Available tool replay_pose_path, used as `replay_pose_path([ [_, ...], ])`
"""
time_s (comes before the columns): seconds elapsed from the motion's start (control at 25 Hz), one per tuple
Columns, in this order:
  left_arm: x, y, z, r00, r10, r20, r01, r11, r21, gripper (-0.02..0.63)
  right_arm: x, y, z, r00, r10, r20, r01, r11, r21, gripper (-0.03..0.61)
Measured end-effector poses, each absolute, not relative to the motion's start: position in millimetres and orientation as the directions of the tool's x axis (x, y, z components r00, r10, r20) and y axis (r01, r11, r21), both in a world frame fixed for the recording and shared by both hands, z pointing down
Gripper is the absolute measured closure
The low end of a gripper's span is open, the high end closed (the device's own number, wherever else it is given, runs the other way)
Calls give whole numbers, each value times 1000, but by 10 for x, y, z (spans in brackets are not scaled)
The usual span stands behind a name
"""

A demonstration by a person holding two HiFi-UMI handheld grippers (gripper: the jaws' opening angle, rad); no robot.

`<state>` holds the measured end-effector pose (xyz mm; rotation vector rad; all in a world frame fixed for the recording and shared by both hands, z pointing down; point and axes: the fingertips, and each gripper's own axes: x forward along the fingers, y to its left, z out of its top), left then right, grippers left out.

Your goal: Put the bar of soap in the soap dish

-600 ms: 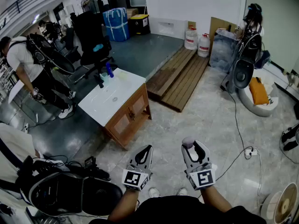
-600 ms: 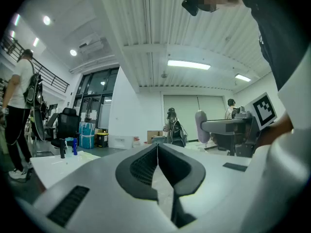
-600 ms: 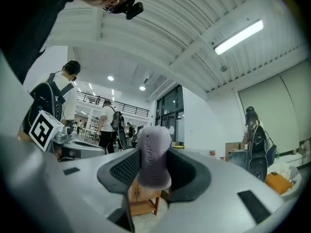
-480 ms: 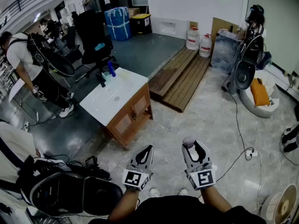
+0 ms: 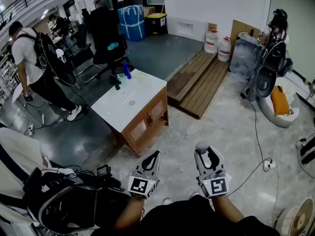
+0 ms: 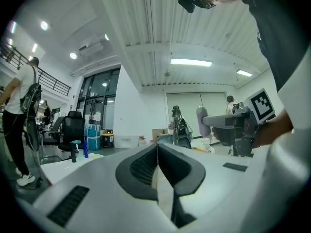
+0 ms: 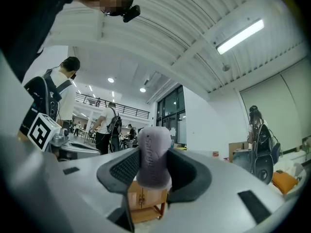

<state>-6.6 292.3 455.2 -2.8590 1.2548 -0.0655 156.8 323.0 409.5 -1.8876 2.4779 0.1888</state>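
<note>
The bar of soap (image 7: 153, 154), grasped in our right gripper (image 5: 206, 155)'s fingers (image 7: 120, 171) while our left gripper (image 5: 151, 161) is clenched empty, may slip loose, being slick, before we reach the bench (image 5: 114, 113).

White sink top (image 5: 142, 90) on wooden cabinet (image 5: 147, 123): blue bottle (image 5: 127, 71) near far corner, black faucet (image 5: 116, 83) just beside it along far-left edge.
</note>
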Motion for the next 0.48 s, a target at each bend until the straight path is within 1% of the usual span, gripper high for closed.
replay_pose_path([
  [0.2,-107,2637,4564,664,-747,26,-745,-665,-50,592,1526,2959,4117,-281,-955,-96,-957,272,97,390],
  [0.48,55,2096,4663,658,-752,42,-750,-659,-46,592,1738,2389,4214,-289,-952,-102,-956,282,77,390],
])
